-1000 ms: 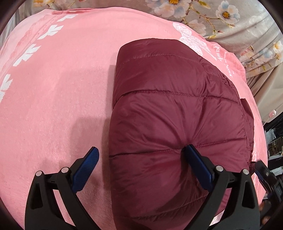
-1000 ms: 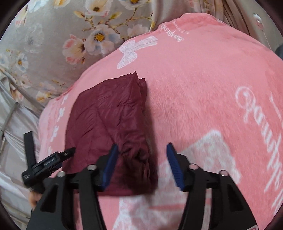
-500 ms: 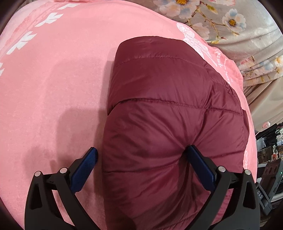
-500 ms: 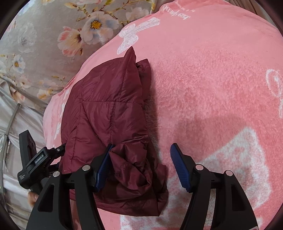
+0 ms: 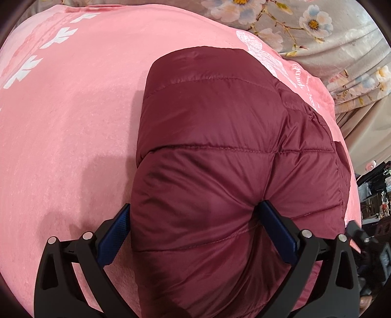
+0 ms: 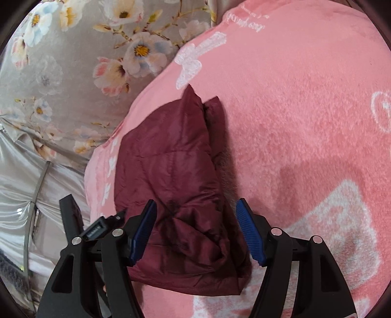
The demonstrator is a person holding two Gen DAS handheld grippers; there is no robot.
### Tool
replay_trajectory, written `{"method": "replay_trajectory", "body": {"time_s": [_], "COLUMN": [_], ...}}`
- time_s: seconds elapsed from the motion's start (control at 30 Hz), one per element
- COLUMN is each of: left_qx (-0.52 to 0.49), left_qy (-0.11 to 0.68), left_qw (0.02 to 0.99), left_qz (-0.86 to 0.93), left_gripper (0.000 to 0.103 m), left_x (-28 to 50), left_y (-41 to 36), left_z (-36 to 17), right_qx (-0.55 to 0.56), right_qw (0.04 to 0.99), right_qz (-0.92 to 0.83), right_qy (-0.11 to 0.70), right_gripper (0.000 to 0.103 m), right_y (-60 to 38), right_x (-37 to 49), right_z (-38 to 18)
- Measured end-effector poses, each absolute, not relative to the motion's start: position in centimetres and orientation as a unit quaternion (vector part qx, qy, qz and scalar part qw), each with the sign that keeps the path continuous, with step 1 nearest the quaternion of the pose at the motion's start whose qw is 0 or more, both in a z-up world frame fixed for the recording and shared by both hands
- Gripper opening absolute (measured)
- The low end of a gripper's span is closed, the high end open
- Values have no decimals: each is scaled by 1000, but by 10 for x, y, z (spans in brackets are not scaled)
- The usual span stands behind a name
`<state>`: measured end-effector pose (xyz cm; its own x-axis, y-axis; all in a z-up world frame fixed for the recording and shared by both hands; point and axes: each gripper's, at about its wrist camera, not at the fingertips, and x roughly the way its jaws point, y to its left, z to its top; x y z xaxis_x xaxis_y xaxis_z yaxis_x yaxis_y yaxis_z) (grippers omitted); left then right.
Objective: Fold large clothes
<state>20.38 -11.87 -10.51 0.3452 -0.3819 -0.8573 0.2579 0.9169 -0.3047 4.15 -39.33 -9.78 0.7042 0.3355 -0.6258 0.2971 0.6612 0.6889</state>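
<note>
Folded maroon jacket [image 5: 220, 151] on pink blanket [image 5: 73, 110]

The pink blanket [image 5: 73, 122] carries white cursive script beside a white butterfly print [image 5: 254, 46]; in the left wrist view it runs along the edge right of the jacket, seen sideways and too small to read. In the right wrist view the same script [image 6: 246, 23] appears upside down near the top, also not legible. A small black device [image 6: 94, 230] bears a white label, too blurred to read.
</note>
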Motion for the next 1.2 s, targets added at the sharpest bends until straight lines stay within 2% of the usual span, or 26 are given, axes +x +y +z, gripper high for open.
{"method": "replay_trajectory", "body": {"time_s": [0.17, 0.3, 0.53, 0.77, 0.83, 0.9, 0.97, 1.03, 1.13, 1.2], "left_qx": [-51, -53, -46, -44, -48, -46, -43, -44, -50, -51], "left_qy": [533, 532, 523, 519, 517, 515, 513, 511, 501, 488], "left_qw": [822, 821, 828, 830, 829, 830, 830, 829, 828, 828], "left_qz": [-196, -199, -196, -199, -206, -209, -214, -224, -248, -270], "left_gripper": [98, 98, 98, 98, 89, 82, 74, 59, 42, 36], "left_x": [201, 202, 200, 199, 197, 194, 192, 189, 183, 177], "left_y": [-119, -120, -123, -125, -124, -124, -124, -122, -120, -119], "left_z": [-106, -107, -108, -106, -103, -99, -93, -85, -68, -50], "right_qx": [411, 426, 424, 441, 442, 436, 430, 422, 409, 407], "right_qw": [815, 813, 818, 813, 813, 818, 823, 829, 842, 848], "right_qz": [13, 25, 31, 33, 33, 34, 34, 31, 28, 33], "right_qy": [408, 397, 387, 379, 377, 374, 369, 365, 351, 337], "right_gripper": [73, 75, 73, 51, 44, 30, 23, 21, 19, 18], "right_y": [-388, -388, -384, -380, -378, -377, -375, -372, -366, -365], "right_x": [55, 57, 61, 65, 63, 60, 56, 52, 44, 35], "right_z": [-115, -125, -128, -133, -131, -126, -118, -109, -92, -78]}}
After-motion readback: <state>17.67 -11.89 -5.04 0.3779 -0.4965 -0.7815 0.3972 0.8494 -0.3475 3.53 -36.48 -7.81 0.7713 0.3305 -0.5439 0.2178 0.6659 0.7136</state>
